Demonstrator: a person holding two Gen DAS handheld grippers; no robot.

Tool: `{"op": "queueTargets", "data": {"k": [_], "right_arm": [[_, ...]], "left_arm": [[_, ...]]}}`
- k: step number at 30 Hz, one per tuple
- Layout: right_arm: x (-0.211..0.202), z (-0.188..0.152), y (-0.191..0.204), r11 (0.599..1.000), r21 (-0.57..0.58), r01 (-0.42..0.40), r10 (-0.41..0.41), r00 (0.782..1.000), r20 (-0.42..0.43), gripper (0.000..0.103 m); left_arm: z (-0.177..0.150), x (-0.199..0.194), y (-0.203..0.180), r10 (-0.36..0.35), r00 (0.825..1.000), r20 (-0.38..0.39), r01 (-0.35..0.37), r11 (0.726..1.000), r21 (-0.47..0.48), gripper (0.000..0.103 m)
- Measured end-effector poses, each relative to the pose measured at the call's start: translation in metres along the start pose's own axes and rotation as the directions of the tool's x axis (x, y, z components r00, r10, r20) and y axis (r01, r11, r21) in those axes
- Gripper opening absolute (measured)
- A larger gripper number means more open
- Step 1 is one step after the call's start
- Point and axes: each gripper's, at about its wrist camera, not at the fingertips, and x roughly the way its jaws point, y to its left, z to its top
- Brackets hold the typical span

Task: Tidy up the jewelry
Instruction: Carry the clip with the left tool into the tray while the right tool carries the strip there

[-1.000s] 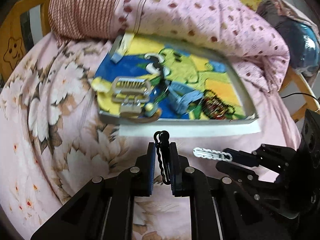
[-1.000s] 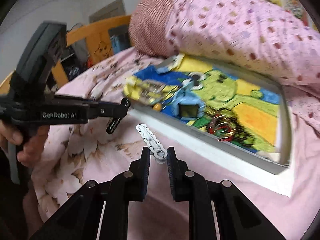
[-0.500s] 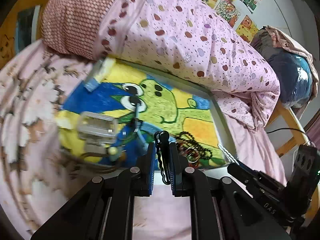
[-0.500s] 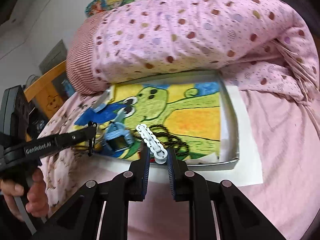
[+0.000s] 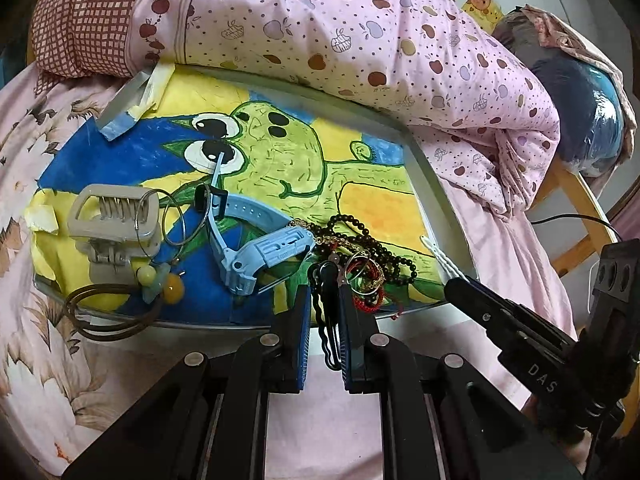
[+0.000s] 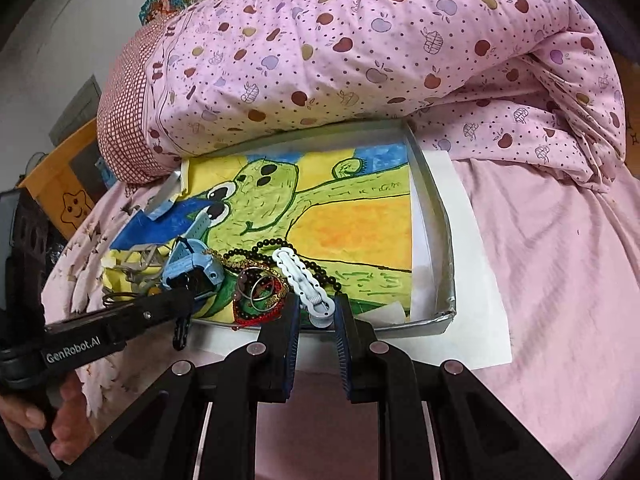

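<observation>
A shallow tray (image 5: 430, 168) lined with a frog drawing lies on the bed. My left gripper (image 5: 325, 300) is shut on a black wavy hair clip (image 5: 326, 312), held over the tray's near edge. My right gripper (image 6: 316, 312) is shut on a white hair clip (image 6: 302, 276), also over the near edge; its tip shows in the left wrist view (image 5: 440, 254). In the tray lie a blue watch (image 5: 256, 248), dark bead necklaces (image 5: 372, 244), rings and a red bracelet (image 6: 260, 296), a beige claw clip (image 5: 112, 220) and a brown hair tie (image 5: 104, 312).
A rolled pink apple-print duvet (image 6: 360, 60) presses against the tray's far side. A checked pillow (image 5: 80, 20) lies at the far left. White paper (image 6: 476, 264) sticks out under the tray's right side. A wooden chair (image 5: 580, 216) stands at the right.
Both grippers have moved forward from the bedsheet to the tray's near edge, each still holding its clip. The tray now looks much closer in both views.
</observation>
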Motion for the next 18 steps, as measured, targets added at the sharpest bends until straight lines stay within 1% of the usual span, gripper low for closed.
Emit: {"op": "queueTargets", "data": {"k": [5,11,14,18], "right_arm": [[0.003,0.0,0.0,1.0,-0.007,0.01,-0.01,1.0,-0.013,0.017],[0.002,0.001,0.002,1.0,-0.018,0.017,-0.017,1.0,-0.001,0.017],[-0.001,0.003,0.005,0.998,-0.049,0.04,-0.038,0.999,0.027,0.017],[0.004,0.003,0.01,0.993,-0.098,0.064,-0.062,0.998,0.03,0.017]], "left_arm": [[0.002,0.0,0.001,0.004,1.0,-0.012,-0.004,1.0,-0.009,0.01],[0.004,0.001,0.002,0.004,1.0,-0.02,-0.005,0.999,-0.034,0.01],[0.009,0.003,0.001,0.0,1.0,-0.009,0.0,0.999,-0.036,0.01],[0.015,0.007,0.001,-0.008,1.0,-0.005,0.008,0.999,-0.047,0.01]]}}
